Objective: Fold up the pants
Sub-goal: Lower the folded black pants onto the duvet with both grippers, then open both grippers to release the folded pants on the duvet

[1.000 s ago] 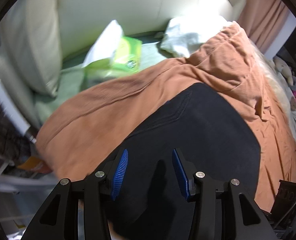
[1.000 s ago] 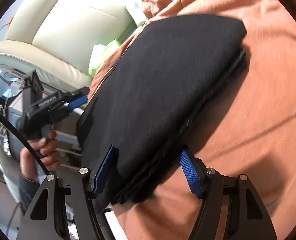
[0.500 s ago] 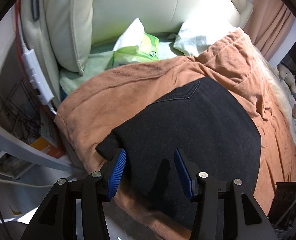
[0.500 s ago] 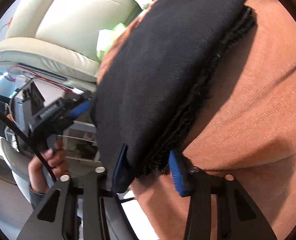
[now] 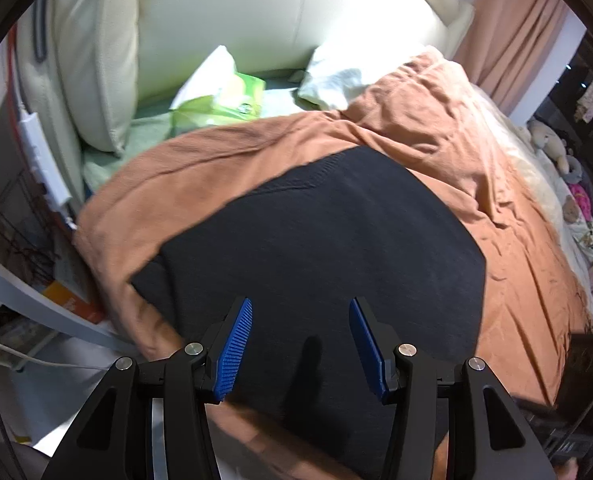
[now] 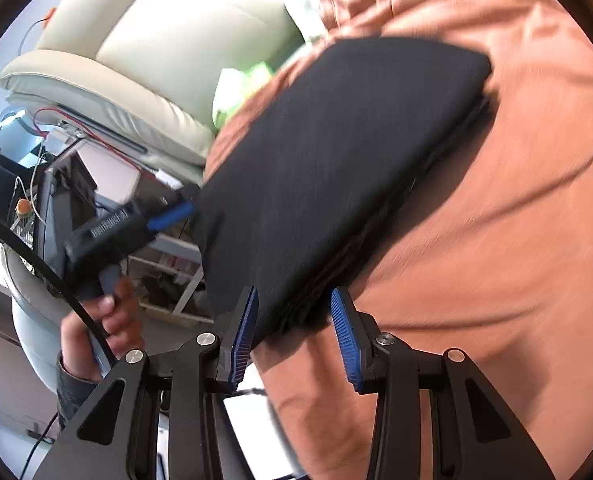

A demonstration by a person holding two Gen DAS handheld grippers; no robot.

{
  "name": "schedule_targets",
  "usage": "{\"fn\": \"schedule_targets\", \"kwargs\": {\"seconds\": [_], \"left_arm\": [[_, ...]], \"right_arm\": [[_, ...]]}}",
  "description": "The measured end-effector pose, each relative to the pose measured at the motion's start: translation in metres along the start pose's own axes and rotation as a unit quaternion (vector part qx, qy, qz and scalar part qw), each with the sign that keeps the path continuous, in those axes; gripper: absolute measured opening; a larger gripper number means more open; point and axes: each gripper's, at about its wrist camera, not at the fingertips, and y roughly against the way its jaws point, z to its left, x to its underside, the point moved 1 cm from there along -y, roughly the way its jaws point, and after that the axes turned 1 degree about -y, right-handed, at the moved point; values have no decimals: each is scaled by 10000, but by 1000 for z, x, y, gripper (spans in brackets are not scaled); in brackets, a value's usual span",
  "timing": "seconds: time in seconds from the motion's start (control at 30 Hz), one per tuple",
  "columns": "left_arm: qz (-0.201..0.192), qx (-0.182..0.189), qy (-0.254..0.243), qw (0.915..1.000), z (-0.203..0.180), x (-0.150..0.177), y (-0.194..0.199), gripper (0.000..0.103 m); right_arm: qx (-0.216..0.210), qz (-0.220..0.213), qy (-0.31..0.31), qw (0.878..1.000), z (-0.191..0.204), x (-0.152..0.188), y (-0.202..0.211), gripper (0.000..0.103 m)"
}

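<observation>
Now the folded black pants (image 6: 336,168) fill mid-frame on the orange blanket (image 6: 496,240); right gripper (image 6: 294,326) grasps their near corner, left gripper (image 5: 300,336) hovers released above.

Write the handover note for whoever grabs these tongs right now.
Left tongs: open, empty, poised over the near part of the pants.
Right tongs: jaws have just been closing and are now shut on the layered corner of the pants, holding that edge up off the orange blanket.
Done: pants folded into a thick black stack.
Left: probably lay the stack flat, release it and square it up.
</observation>
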Motion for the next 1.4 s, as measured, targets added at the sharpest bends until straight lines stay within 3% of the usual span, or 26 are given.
{"fn": "schedule_targets", "kwargs": {"seconds": [0.3,0.63,0.83,1.03,1.13,1.23,1.33,1.4], "left_arm": [[-247,116,-292,9992,-27,6,-13,52],[-81,-271,-525,9982,-27,7,-52,51],[54,-282,-382,9989,-22,19,-54,48],[33,-261,-124,9996,-23,36,-40,41],[-26,-190,-112,9998,-29,46,-31,40],[-52,-70,-197,9998,-38,56,-25,40],[-50,-1,-136,9999,-41,67,-19,39],[-38,39,-79,10000,-42,72,-16,39]], "right_arm": [[766,-836,960,9889,6,-49,8,37],[1412,-804,1541,9746,4,-85,-44,34],[2056,-570,1934,9576,0,-88,-62,30],[2460,-450,1809,9512,12,-85,-68,27],[2298,-363,1869,9544,21,-80,-68,27],[1863,-244,2010,9614,33,-69,-69,27],[1862,-137,2321,9546,47,-54,-72,27],[1771,-78,2301,9569,50,-48,-70,27]]}}
